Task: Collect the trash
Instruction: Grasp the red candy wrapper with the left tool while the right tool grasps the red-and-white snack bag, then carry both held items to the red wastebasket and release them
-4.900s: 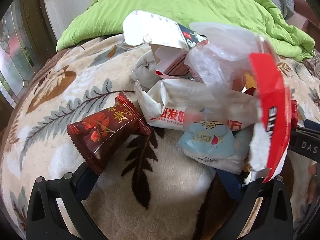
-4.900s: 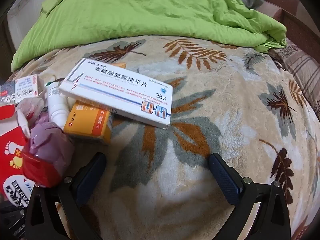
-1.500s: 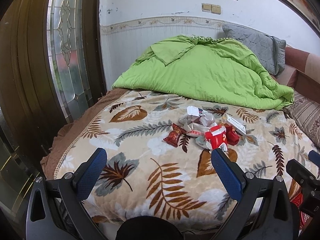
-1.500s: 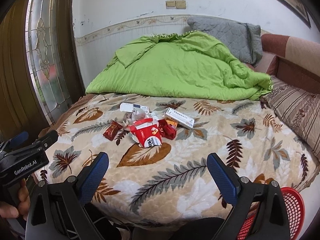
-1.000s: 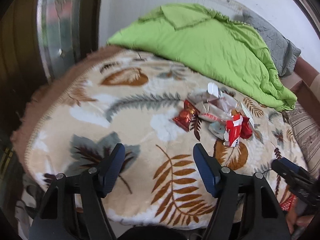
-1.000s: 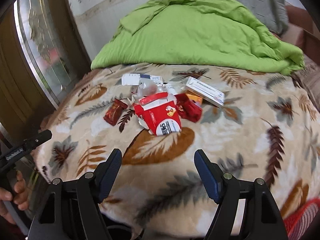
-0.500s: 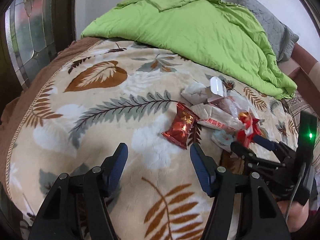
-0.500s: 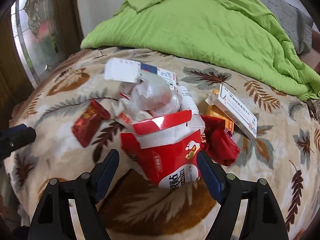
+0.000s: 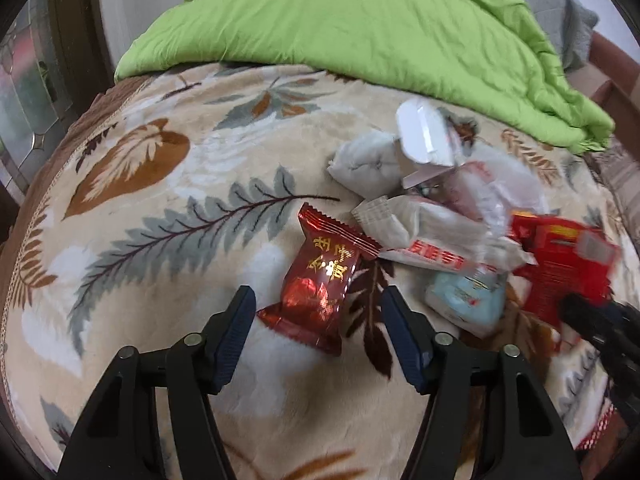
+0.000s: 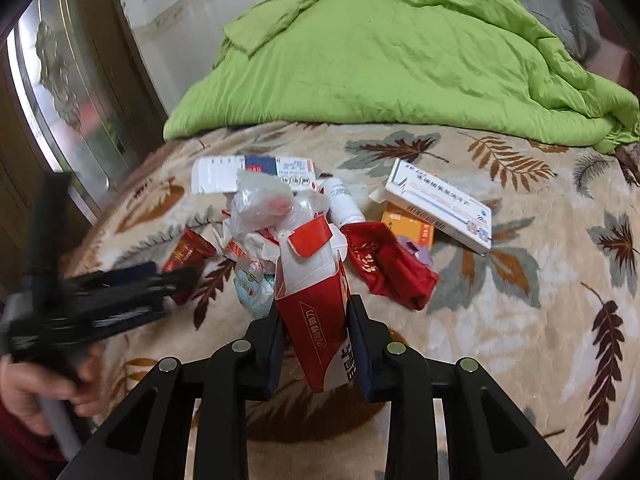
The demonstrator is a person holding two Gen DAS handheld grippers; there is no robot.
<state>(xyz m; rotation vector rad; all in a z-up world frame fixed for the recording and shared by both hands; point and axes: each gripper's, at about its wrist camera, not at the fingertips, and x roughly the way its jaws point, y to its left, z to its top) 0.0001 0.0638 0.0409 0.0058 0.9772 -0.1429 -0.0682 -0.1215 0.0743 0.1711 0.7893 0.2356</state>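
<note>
Nearest, the right gripper has its two fingers pressed narrow against the sides of one torn red carton, holding it upright just above the leaf-patterned blanket. The left gripper has its two fingers spread wide, either side of the near end of one dark red snack packet that lies flat on the blanket; whether the pads touch it I cannot tell. Just beyond lies a heap of trash: one pale blue packet, one white wrapper with red print, one crumpled red bag, one clear plastic bag and one small white bottle. Behind these sit three flat boxes, one orange, one long white and one white with an open flap. Farthest back, one green quilt is piled across the bed.
</note>
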